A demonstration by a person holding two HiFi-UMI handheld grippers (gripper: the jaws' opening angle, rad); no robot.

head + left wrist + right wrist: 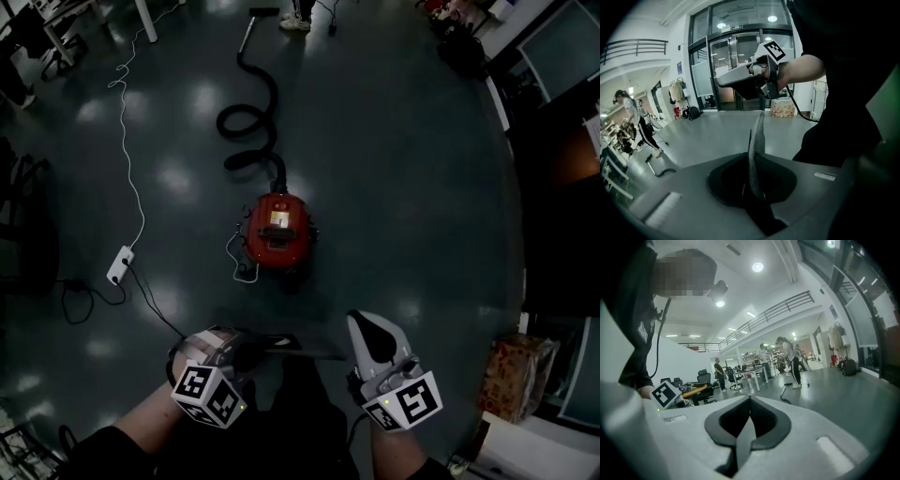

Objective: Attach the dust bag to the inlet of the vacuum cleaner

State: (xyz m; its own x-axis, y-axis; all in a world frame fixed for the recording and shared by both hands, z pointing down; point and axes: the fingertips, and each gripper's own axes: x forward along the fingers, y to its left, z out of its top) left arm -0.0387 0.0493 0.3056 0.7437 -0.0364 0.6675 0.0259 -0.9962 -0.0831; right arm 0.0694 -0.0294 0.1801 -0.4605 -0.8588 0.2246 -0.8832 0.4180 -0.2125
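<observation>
Dark floor (403, 187), one vacuum cleaner (278, 232), left gripper (246, 345) fingers (684, 197) pinching one dust bag (756, 140), right gripper (749, 401) fingers (815, 427) closed

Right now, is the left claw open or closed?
Closed: the left gripper pinches the thin edge of a grey dust bag, which sticks up between its jaws.

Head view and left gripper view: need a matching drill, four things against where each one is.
1 red canister vacuum cleaner
2 black flexible hose
3 white power strip
4 thin grey dust bag

A between the left gripper's jaws
B floor, left of the vacuum cleaner
C floor, centre of head view
D curls from the vacuum cleaner toward the top edge

Pairs: 1-C, 2-D, 3-B, 4-A
</observation>
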